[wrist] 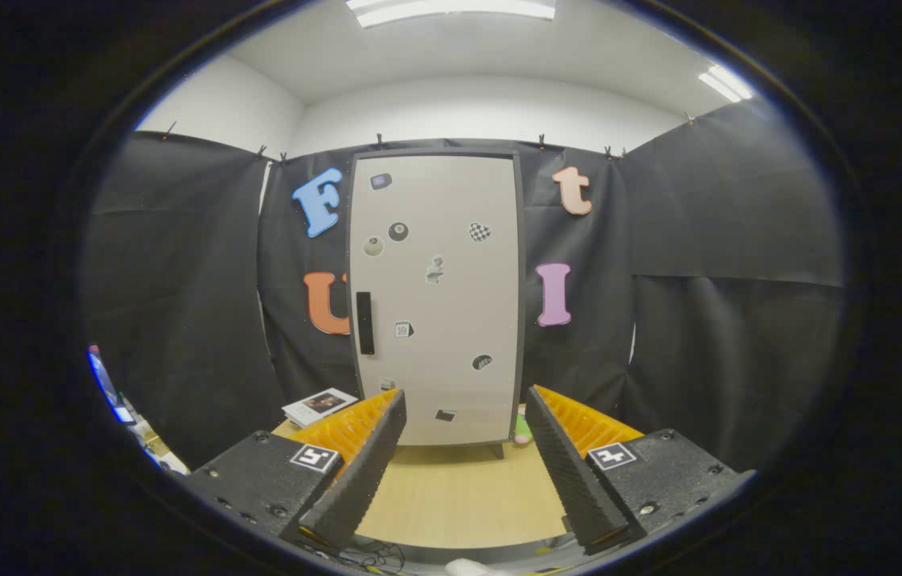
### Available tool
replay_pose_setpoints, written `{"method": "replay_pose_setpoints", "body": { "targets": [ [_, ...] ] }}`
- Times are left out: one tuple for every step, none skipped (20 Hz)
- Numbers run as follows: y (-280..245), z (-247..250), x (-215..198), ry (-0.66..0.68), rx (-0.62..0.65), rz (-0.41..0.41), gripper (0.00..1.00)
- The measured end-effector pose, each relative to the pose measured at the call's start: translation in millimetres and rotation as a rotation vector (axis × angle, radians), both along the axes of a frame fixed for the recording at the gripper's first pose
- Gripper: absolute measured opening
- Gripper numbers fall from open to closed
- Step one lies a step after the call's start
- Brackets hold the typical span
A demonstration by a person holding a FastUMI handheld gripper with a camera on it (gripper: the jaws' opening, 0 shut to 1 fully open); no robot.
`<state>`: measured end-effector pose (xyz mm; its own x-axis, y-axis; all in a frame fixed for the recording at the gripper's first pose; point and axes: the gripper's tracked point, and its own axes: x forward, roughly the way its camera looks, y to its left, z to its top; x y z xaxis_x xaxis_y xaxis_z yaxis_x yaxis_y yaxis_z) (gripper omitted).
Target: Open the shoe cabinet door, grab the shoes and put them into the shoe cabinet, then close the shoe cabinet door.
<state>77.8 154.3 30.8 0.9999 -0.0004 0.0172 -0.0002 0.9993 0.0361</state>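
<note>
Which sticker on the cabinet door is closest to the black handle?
The small calendar-like sticker, just beside the handle on the door. The gripper is open.

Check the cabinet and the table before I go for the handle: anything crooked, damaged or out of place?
Nothing stands out. The shoe cabinet door is shut and stands straight, its black handle upright on its left edge. The gripper is open, with bare table between its fingers. A booklet lies flat left of the cabinet.

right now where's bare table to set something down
The bare patch is the wooden table between the open tool's fingers, running ahead to the shut cabinet. It is more crowded beside the cabinet: a booklet beyond one finger, something green beyond the other.
</note>
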Motion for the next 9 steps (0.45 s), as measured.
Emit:
{"method": "replay_pose_setpoints", "body": {
  "targets": [
    [0.8, -1.4, 1.4, 0.002, 0.0, 0.003, 0.98],
    [0.9, -1.0, 3.1, 0.003, -0.002, 0.002, 0.98],
    [1.1, 0.1, 4.6, 0.002, -0.003, 0.004, 0.98],
    [1.9, 0.5, 6.0, 0.0, -0.002, 0.006, 0.98],
    [3.1, 1.1, 8.2, -0.002, -0.002, 0.009, 0.98],
    [3.2, 1.5, 9.9, -0.003, -0.001, 0.01, 0.98],
    [3.2, 1.9, 11.9, -0.004, 0.002, 0.013, 0.98],
    [3.2, 0.5, 13.6, 0.0, 0.003, 0.016, 0.98],
    [1.3, 0.1, 15.7, 0.002, 0.002, 0.015, 0.98]
  ]
}}
